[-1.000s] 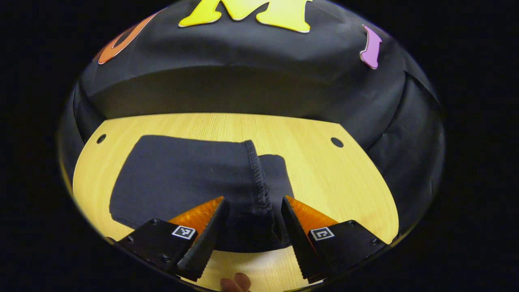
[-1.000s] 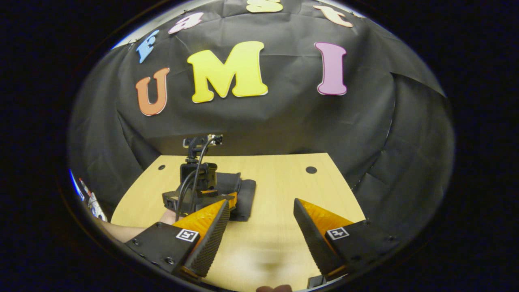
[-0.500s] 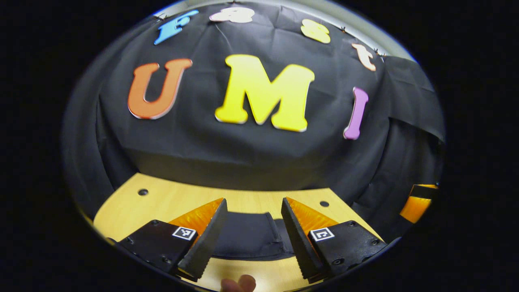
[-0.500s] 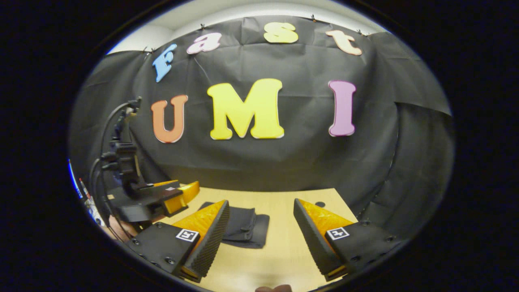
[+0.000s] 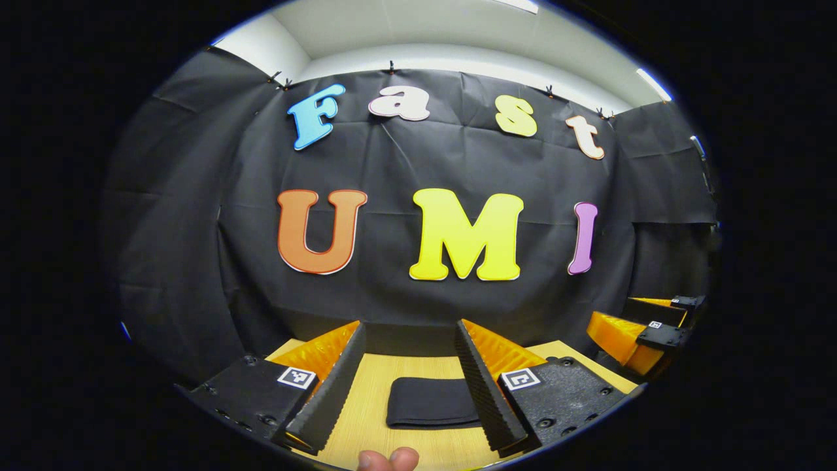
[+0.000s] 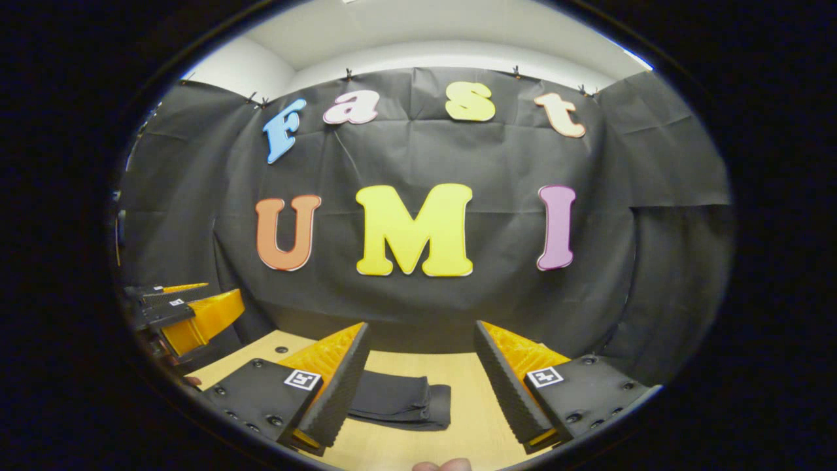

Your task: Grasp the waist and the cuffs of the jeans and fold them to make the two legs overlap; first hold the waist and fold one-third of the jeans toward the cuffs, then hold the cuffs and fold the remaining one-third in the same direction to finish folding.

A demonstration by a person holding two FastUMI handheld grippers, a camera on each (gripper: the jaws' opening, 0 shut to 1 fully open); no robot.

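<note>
Both my left gripper (image 5: 409,386) and right gripper (image 6: 422,386) are spread, empty; the jeans (image 5: 431,402) at 6 o'clock look soft, thick, best taken by the folded edge.

Jeans (image 5: 431,402) plain black; table (image 6: 471,418) light wood grain; wall cloth (image 6: 497,163) black.

jeans (image 5: 431,402) right edge behind a finger, fingertip (image 5: 390,460) cut off

The left gripper (image 5: 409,386) and the right gripper (image 6: 422,386) both point forward, level and side by side, jaws spread wide with nothing between them, a fingertip (image 5: 388,459) of the holding hand showing just behind the left one.
</note>
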